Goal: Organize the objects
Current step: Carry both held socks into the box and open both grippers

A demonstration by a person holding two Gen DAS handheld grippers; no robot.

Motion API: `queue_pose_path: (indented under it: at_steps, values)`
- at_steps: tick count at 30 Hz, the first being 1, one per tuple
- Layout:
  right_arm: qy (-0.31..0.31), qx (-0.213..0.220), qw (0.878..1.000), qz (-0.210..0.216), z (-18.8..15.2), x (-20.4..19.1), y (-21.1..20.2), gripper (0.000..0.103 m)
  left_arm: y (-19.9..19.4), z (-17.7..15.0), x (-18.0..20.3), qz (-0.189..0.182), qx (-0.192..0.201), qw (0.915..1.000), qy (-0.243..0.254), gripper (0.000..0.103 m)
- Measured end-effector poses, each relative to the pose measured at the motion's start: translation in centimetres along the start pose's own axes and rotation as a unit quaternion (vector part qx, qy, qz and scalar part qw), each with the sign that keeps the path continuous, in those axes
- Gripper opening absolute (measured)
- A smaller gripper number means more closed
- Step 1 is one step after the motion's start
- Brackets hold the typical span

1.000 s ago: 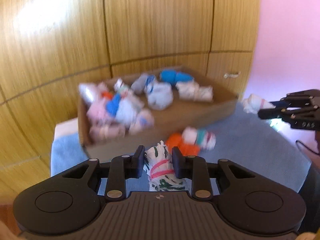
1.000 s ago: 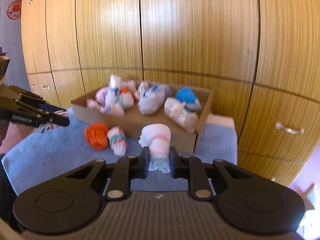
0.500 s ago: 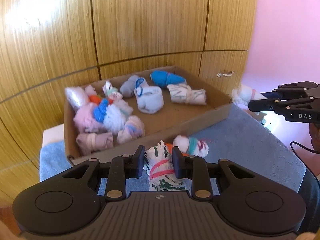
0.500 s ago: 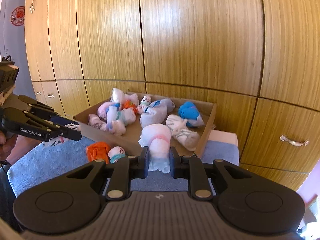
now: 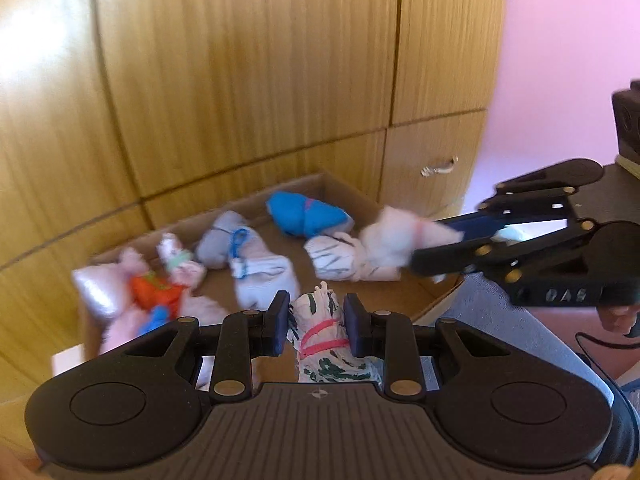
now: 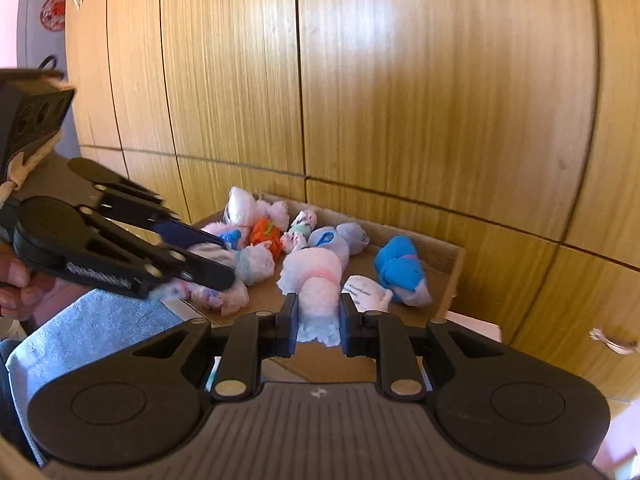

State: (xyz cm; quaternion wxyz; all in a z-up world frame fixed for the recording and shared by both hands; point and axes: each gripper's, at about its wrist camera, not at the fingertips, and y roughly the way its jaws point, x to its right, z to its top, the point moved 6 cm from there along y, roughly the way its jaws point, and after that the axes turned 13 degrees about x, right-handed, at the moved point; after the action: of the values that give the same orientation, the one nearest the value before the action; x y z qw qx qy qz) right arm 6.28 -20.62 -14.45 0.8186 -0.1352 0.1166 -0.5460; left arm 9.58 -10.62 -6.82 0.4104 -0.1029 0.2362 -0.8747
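Sock bundles fill the cardboard box (image 5: 436, 300) at mid-frame; left gripper (image 5: 316, 330) clamps a green-patterned bundle (image 5: 320, 320), right gripper (image 6: 319, 320) a pink one (image 6: 316, 280).

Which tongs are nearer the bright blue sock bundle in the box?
Right. The right tongs, shut on a pink bundle, reach over the box beside the blue sock bundle. The left tongs, shut on a green-patterned bundle, sit nearer the box's opposite side.

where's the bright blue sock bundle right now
The bright blue sock bundle lies inside the cardboard box, near its right wall in the right wrist view, just beyond a white striped bundle.
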Motion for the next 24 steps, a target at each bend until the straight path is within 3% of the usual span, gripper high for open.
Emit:
queue_pose_path:
  at_steps: [5, 10, 17, 24]
  values:
    - [0.002, -0.032, 0.999, 0.023, -1.1, 0.7, 3.1, 0.018, 4.2, -1.3, -0.2, -0.017, -0.042, 0.9990, 0.004, 0.035]
    - [0.009, -0.061, 0.997, 0.041, -2.4, 1.5, 6.1, 0.018, 6.9, -2.3, -1.4, -0.005, -0.060, 0.9980, 0.020, 0.035]
    - [-0.010, -0.079, 0.996, 0.040, -3.4, 2.0, 9.1, 0.018, 8.6, -2.7, -3.0, 0.023, -0.054, 0.9978, 0.031, 0.035]
    - [-0.033, -0.081, 0.996, 0.019, -2.9, 2.7, 11.1, 0.018, 9.1, -2.9, -4.6, 0.052, -0.041, 0.9978, 0.009, 0.034]
